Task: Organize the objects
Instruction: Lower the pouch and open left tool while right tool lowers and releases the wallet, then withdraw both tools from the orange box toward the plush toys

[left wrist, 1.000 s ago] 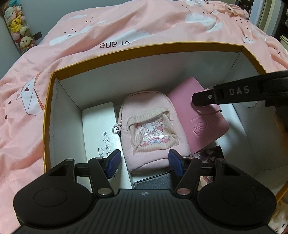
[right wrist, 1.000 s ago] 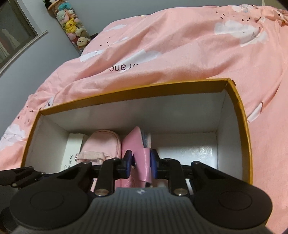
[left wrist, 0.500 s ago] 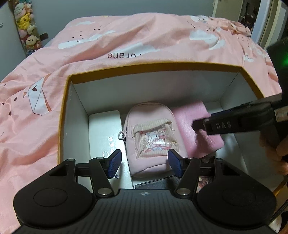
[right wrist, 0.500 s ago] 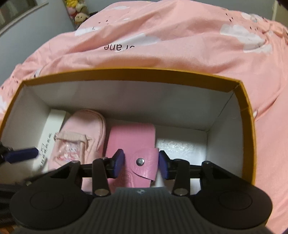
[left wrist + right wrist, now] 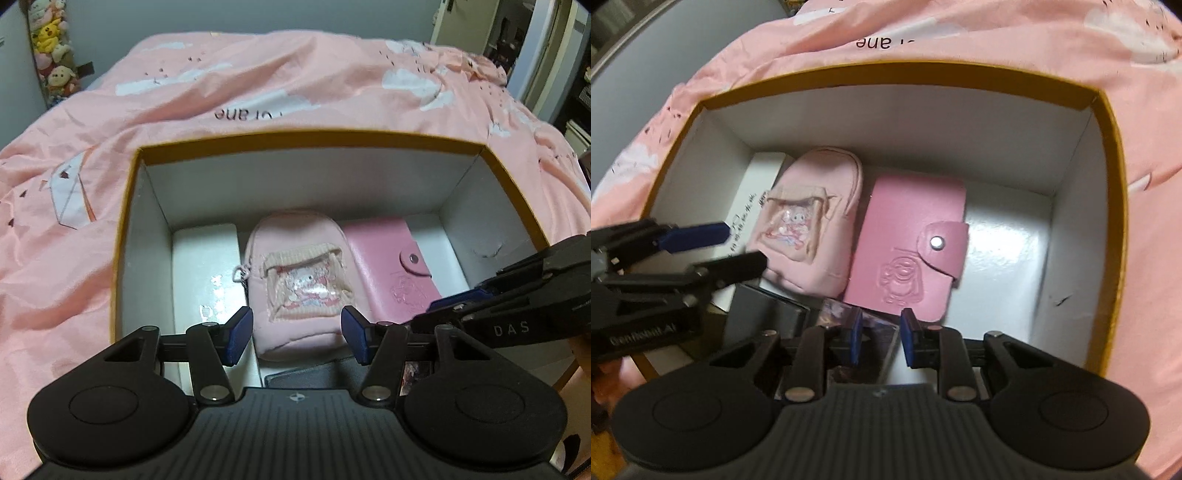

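A yellow-rimmed white box (image 5: pixel 306 138) (image 5: pixel 1115 155) sits on a pink bedspread. Inside lie a white flat box (image 5: pixel 205 266) (image 5: pixel 757 184), a pink mini backpack pouch (image 5: pixel 301 280) (image 5: pixel 809 221) and a pink snap wallet (image 5: pixel 388 258) (image 5: pixel 905 236), side by side. My left gripper (image 5: pixel 297 334) (image 5: pixel 738 245) is open and empty above the box's near end. My right gripper (image 5: pixel 881 339) is open with a narrow gap, empty, just clear of the wallet's near edge; it also shows in the left wrist view (image 5: pixel 461 306).
A dark grey case (image 5: pixel 764 317) (image 5: pixel 306 376) and a clear photo card case (image 5: pixel 864 347) lie at the box's near end. The box floor right of the wallet (image 5: pixel 1004 258) is bare. Plush toys (image 5: pixel 51 51) hang at the far left wall.
My right gripper has let go of the pink wallet, which now lies flat beside the pouch, and has drawn back. My left gripper has pulled back and up, staying open.
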A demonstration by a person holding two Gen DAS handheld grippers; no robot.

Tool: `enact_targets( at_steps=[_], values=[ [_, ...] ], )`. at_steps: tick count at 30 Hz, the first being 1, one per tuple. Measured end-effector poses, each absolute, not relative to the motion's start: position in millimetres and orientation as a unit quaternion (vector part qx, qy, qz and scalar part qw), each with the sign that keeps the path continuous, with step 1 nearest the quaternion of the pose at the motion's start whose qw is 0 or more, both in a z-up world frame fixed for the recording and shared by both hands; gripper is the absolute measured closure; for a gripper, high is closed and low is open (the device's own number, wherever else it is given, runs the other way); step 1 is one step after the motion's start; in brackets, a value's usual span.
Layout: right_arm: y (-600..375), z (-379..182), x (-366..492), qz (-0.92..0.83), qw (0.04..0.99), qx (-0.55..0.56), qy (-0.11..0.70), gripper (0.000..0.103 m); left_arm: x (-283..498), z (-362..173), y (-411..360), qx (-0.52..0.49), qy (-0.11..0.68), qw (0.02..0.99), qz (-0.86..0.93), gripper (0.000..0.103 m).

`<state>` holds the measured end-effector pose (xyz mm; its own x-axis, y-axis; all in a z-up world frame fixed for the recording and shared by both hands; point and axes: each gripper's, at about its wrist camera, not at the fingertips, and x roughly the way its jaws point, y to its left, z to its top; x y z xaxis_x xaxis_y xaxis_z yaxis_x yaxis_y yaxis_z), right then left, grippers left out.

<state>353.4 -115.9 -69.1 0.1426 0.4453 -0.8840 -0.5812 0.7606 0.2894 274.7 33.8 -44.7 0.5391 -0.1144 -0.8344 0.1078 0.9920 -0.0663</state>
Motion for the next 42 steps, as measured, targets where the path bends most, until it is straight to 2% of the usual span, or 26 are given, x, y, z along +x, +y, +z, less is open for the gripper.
enact_targets(
  at_steps=[9, 11, 13, 16, 18, 22, 26, 31, 37, 42],
  values=[
    [-110, -74, 359, 0.344, 0.741, -0.036, 0.576, 0.08, 286, -58, 30, 0.011, 0.513, 0.856, -0.064, 0.043],
    [-108, -75, 361, 0.355, 0.731, -0.02, 0.582, 0.089, 288, -60, 31, 0.008, 0.518, 0.853, -0.061, 0.042],
    [-104, -84, 362, 0.369, 0.695, 0.012, 0.617, 0.103, 290, -60, 31, 0.006, 0.52, 0.852, -0.059, 0.042],
    [-97, -87, 349, 0.386, 0.69, -0.003, 0.612, 0.101, 288, -60, 31, 0.007, 0.519, 0.853, -0.059, 0.041],
    [-95, -76, 344, 0.381, 0.712, -0.033, 0.589, 0.094, 287, -60, 32, 0.004, 0.517, 0.854, -0.059, 0.041],
    [-97, -59, 339, 0.358, 0.75, -0.112, 0.545, 0.094, 287, -60, 33, 0.001, 0.515, 0.855, -0.058, 0.041],
    [-98, -67, 335, 0.333, 0.757, -0.195, 0.528, 0.096, 287, -60, 33, 0.0, 0.514, 0.856, -0.058, 0.042],
    [-102, -77, 334, 0.352, 0.742, -0.183, 0.541, 0.103, 287, -61, 33, -0.001, 0.514, 0.856, -0.058, 0.042],
    [-105, -79, 338, 0.35, 0.736, -0.176, 0.552, 0.103, 287, -60, 33, -0.003, 0.511, 0.858, -0.058, 0.042],
    [-112, -57, 326, 0.345, 0.765, -0.18, 0.513, 0.098, 272, -38, 30, -0.002, 0.467, 0.882, -0.059, 0.045]
  ],
)
